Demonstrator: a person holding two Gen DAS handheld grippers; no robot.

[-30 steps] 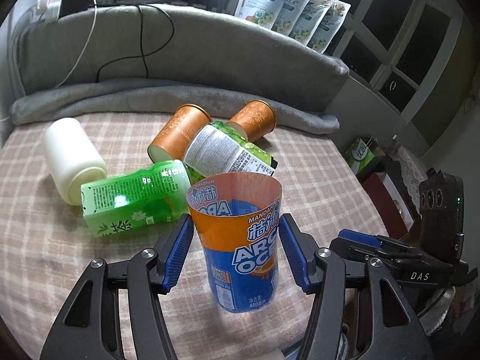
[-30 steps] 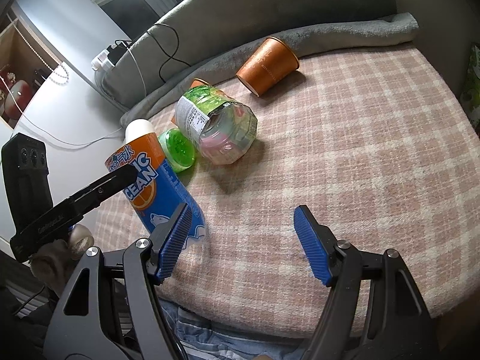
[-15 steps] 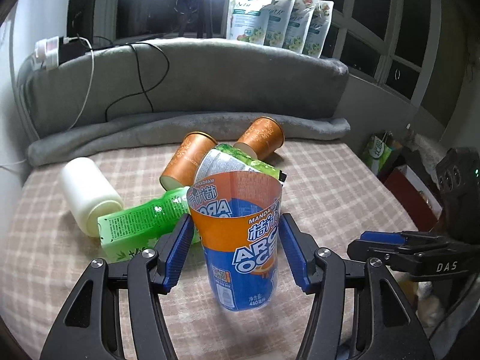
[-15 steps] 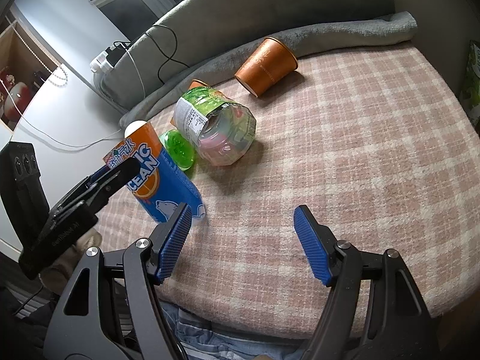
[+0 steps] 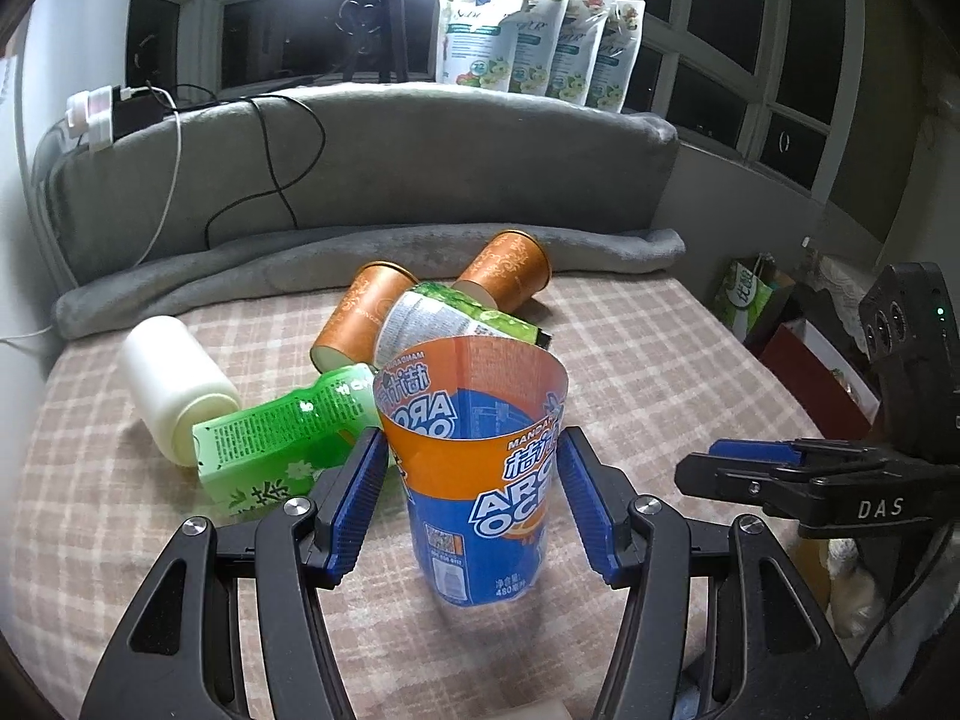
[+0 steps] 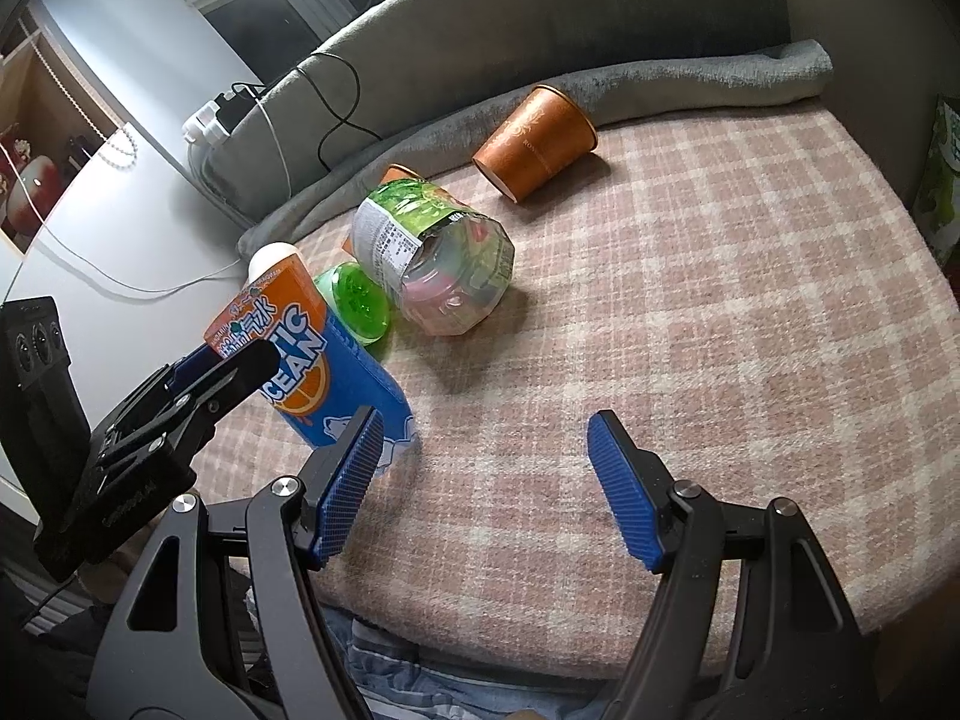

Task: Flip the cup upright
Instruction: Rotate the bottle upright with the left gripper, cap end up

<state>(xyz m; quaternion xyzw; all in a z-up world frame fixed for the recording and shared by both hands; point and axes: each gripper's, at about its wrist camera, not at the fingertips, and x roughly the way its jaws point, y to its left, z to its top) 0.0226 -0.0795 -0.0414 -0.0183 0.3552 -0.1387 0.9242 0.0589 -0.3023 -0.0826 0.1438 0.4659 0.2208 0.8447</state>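
An orange and blue cup (image 5: 480, 468) stands upright, mouth up, on the plaid blanket (image 5: 660, 396). My left gripper (image 5: 471, 498) is shut on the cup, one blue pad on each side of its upper wall. In the right wrist view the same cup (image 6: 318, 366) stands at the left with the left gripper's finger across it. My right gripper (image 6: 486, 480) is open and empty above the blanket (image 6: 720, 312), to the right of the cup. It also shows in the left wrist view (image 5: 780, 468) at the right.
Lying on the blanket behind the cup are a green cup (image 5: 282, 444), a white cup (image 5: 174, 384), two brown paper cups (image 5: 366, 318) (image 5: 507, 270) and a clear green-labelled cup (image 5: 456, 324). A grey folded blanket (image 5: 360, 264) and a sofa back bound the far side.
The left gripper has tilted up with the cup, so that the cup has come from leaning to upright on the blanket. The right gripper has barely moved.
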